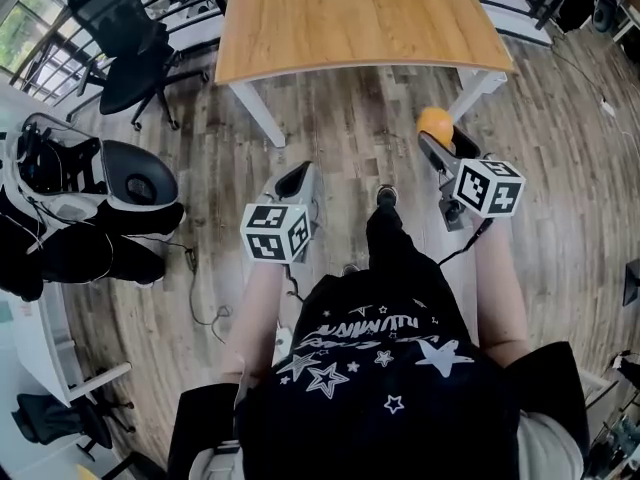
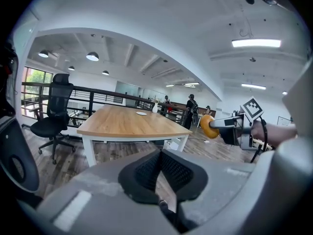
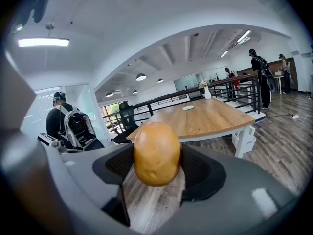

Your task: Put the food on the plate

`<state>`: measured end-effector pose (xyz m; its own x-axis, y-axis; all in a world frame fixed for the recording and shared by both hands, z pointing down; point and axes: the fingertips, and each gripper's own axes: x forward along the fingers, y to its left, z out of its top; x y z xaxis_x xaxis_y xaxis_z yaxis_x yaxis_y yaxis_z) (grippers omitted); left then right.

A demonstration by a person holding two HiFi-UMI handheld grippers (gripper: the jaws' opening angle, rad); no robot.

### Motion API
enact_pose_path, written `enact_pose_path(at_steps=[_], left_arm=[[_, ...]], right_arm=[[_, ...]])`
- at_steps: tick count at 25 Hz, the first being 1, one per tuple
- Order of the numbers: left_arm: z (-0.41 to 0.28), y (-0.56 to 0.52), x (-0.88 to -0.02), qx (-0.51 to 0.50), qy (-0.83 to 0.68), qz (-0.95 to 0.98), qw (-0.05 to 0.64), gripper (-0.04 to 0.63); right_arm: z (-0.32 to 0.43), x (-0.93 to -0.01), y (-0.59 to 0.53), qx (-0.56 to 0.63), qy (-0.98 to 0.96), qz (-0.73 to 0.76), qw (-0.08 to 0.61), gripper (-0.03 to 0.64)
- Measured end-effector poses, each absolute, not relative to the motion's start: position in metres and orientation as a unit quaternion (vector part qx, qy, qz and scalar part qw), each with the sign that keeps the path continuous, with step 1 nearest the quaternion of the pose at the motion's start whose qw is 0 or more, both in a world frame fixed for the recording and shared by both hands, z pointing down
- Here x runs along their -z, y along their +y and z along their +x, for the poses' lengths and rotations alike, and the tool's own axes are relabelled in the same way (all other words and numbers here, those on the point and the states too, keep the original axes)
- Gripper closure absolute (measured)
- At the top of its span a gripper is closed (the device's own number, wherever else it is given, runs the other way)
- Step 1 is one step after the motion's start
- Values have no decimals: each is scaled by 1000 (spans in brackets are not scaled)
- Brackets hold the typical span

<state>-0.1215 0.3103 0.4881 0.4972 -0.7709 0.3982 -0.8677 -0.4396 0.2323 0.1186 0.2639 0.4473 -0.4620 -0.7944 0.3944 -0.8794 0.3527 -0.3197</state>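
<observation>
A tan, potato-like piece of food [image 3: 156, 153] sits between the pads of my right gripper [image 3: 156, 166], which is shut on it. In the head view this food [image 1: 434, 123] shows at the tip of the right gripper [image 1: 437, 140], above the wooden floor and short of the table [image 1: 350, 18]. From the left gripper view the food [image 2: 209, 126] hangs at the right. My left gripper [image 2: 159, 173] is shut with nothing in it; in the head view it [image 1: 295, 180] is at the left of the person's legs. A small white plate [image 3: 188, 107] lies far down the table [image 3: 210, 119].
A black office chair [image 1: 130, 43] stands left of the table. Bags and gear [image 1: 70, 183] lie by a white desk at the far left, with a cable [image 1: 205, 298] on the floor. A vase [image 3: 207, 93], a railing [image 3: 239, 89] and people stand beyond the table.
</observation>
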Motion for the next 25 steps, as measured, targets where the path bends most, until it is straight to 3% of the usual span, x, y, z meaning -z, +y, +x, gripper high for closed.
enact_pose_path(at_steps=[11, 25], left_arm=[[-110, 224, -503, -142, -481, 839, 213, 594], [-81, 48, -511, -145, -506, 819, 227, 594]], right_arm=[[142, -465, 174, -273, -808, 517, 77, 305], [172, -479, -24, -292, -813, 496, 85, 305]])
